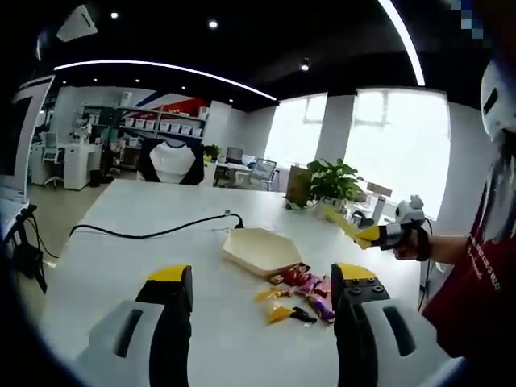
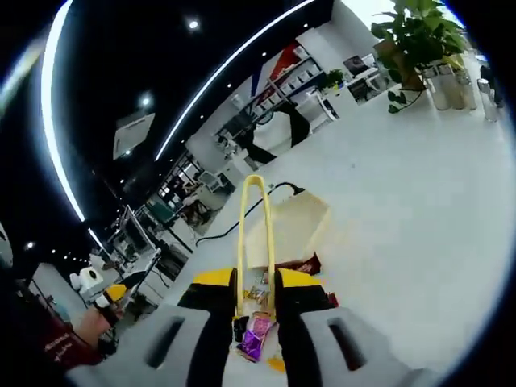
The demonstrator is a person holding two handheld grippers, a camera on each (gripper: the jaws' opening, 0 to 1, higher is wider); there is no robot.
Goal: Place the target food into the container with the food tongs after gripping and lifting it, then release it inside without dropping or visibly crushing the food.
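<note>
White table (image 1: 121, 266), long and bare apart from a black cable (image 1: 153, 234) trailing across its far half. Left gripper (image 1: 262, 294) hangs above the near edge, jaws spread wide, nothing between them. Ahead of it sits a shallow cream container (image 1: 260, 250), hexagonal, open side up. Just beside its near rim lies a heap of wrapped snacks (image 1: 300, 294), red, purple and yellow wrappers, resting on the tabletop. In the left gripper view the right gripper (image 1: 399, 234) shows off to the side above the table edge, carried by a person in a dark red sleeve (image 1: 468, 274), with yellow tongs (image 1: 348, 226) sticking out toward the table. In the right gripper view the right gripper (image 2: 256, 310) has its jaws pressed in on the yellow tongs (image 2: 254, 242), whose looped end points away. A purple-wrapped snack (image 2: 256, 334) sits low between the jaws; whether the tongs grip it I cannot tell. The container (image 2: 290, 230) lies beyond. Potted plant (image 1: 334, 181) at the far table end.
</note>
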